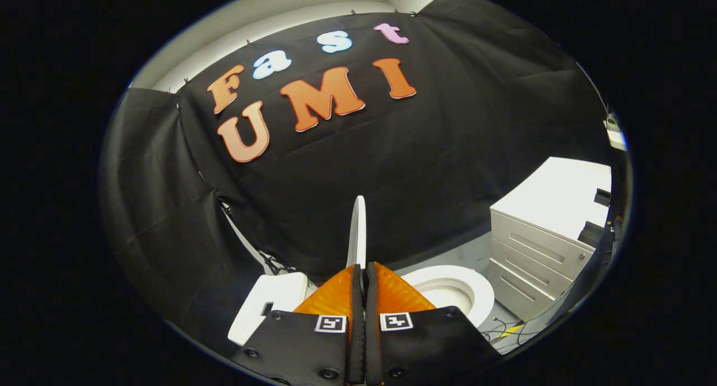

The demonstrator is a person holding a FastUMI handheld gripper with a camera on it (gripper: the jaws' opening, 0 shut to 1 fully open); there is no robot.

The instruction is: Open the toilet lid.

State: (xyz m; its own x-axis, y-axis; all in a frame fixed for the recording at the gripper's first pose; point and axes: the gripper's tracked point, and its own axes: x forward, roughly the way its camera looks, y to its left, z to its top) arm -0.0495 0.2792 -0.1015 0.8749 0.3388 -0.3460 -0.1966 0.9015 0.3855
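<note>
The white toilet lid (pixel 357 229) stands raised on edge, seen as a thin upright sliver rising from between my fingertips. My gripper (pixel 363 269) is shut on the lid, both fingers pressing its lower part. To the right of the fingers lies the white toilet seat ring (pixel 479 293) with the open bowl (pixel 448 292) inside it. Left of the fingers is the white tank (pixel 263 307).
A white drawer cabinet (pixel 540 246) stands to the right of the toilet. Cables (pixel 504 331) lie on the grey floor between the toilet and the cabinet. Black cloth (pixel 448 167) hangs behind the toilet.
</note>
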